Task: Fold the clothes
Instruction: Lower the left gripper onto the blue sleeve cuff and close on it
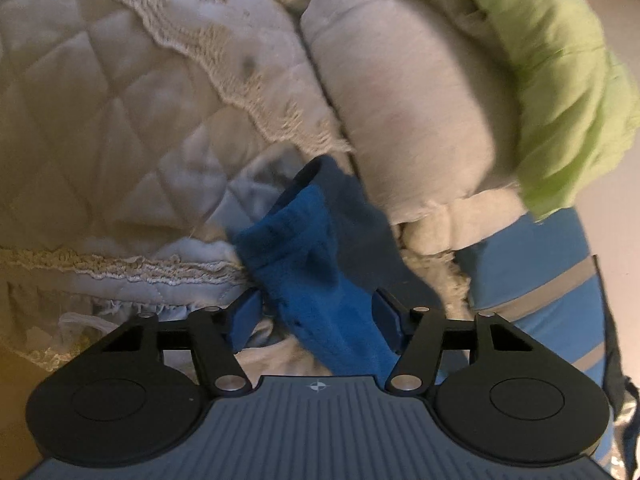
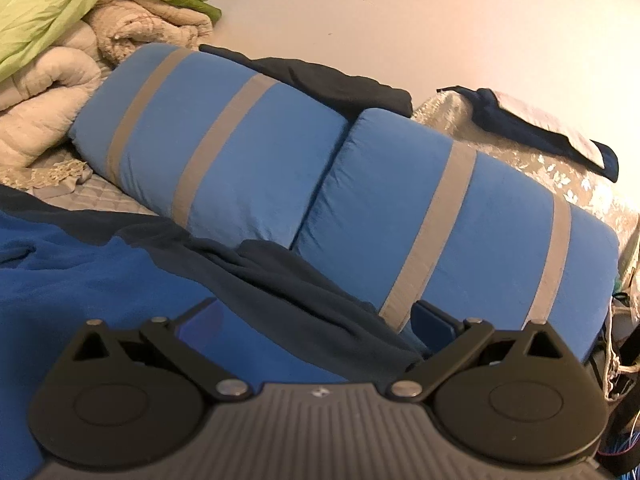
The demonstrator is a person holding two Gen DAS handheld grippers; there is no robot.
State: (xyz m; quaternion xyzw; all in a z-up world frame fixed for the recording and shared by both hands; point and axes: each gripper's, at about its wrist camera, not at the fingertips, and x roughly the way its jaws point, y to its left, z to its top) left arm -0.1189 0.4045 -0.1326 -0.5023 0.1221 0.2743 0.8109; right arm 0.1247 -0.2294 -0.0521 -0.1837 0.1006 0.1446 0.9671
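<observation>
No writing is legible. Left gripper [image 1: 318,316] fingers stand half-closed around blue fleece [image 1: 320,264] at lower centre; whether they pinch it is unclear. Right gripper [image 2: 320,328] fingers stand wide over fleece, lower left.

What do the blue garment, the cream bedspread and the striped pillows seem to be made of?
Blue garment: probably fleece, matte and fuzzy, with a soft napped surface and thick folds.
Bedspread: quilted fabric, likely padded cotton or a blend, with diamond stitching and a lace-like trim.
Pillows: smooth woven cloth, faintly sheened, with fine creases and grey bands; the fibre is unclear.
</observation>
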